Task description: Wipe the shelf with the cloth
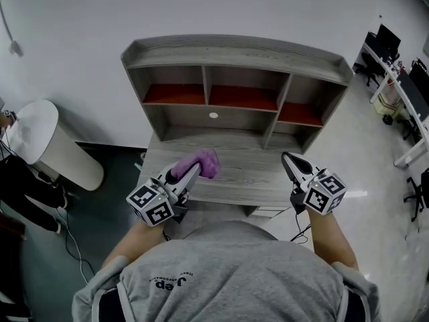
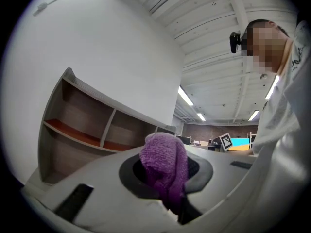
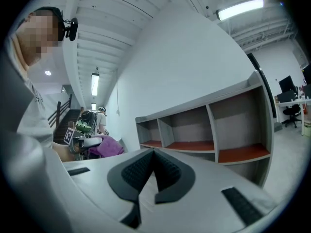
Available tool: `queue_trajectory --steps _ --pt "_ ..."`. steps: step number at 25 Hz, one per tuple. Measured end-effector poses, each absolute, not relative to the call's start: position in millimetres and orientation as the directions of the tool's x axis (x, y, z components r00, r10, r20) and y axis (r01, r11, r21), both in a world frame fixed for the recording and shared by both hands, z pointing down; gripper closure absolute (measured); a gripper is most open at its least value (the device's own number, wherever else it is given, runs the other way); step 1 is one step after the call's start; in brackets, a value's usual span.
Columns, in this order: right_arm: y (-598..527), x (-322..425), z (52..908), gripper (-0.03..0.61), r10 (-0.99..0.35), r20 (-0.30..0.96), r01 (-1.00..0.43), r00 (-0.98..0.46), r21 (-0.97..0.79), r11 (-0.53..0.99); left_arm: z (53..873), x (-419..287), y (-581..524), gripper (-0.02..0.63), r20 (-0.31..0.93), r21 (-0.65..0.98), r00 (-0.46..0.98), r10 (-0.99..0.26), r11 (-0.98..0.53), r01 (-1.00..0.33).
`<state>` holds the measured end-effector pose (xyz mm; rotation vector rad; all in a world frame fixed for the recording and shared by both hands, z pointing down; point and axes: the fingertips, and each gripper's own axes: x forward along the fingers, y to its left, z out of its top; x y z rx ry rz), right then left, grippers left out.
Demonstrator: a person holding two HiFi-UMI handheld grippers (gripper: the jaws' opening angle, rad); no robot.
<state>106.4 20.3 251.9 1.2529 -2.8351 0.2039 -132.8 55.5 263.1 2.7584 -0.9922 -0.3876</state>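
Two grippers out over a grey wooden bench [image 1: 248,176], one in each of the person's hands, marker cubes toward the body. Left gripper [image 1: 192,172] angled up and to the right, jaws clamped on a purple cloth [image 1: 205,162]. Seen in the left gripper view as a bunched wad of terry pinched between the dark pads and bulging out past the tips. Cloth over the left half of the bench top, just in front of the shelf [image 1: 234,48]; no telling whether touching the wood or held a little above it. Right gripper [image 1: 289,158] well apart from the left, over the right side of the bench, pointing toward the shelf's right end. Jaws pressed together in the right gripper view, ribbed pads meeting along one line, nothing between them. Shelf upright at the back of the bench against a white wall [image 1: 201,9]: grey frame, three upper compartments with red-orange boards, one wide opening below with a small pale round spot [image 1: 213,115] on its back panel. Left of the bench, a white rounded bin [image 1: 50,146] on the dark floor. Far right, office desks and chairs [image 1: 399,72] on a pale floor.
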Motion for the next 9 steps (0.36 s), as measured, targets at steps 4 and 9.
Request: queue_trajectory --steps 4,9 --pt "27 100 256 0.568 -0.724 0.093 -0.730 -0.684 -0.114 0.674 264 -129 61 0.549 -0.187 0.276 0.752 -0.632 -0.769 -0.577" --pt "32 99 258 0.568 -0.719 0.103 -0.726 -0.688 -0.120 0.677 266 -129 67 0.549 -0.182 0.272 0.756 -0.629 -0.771 -0.576"
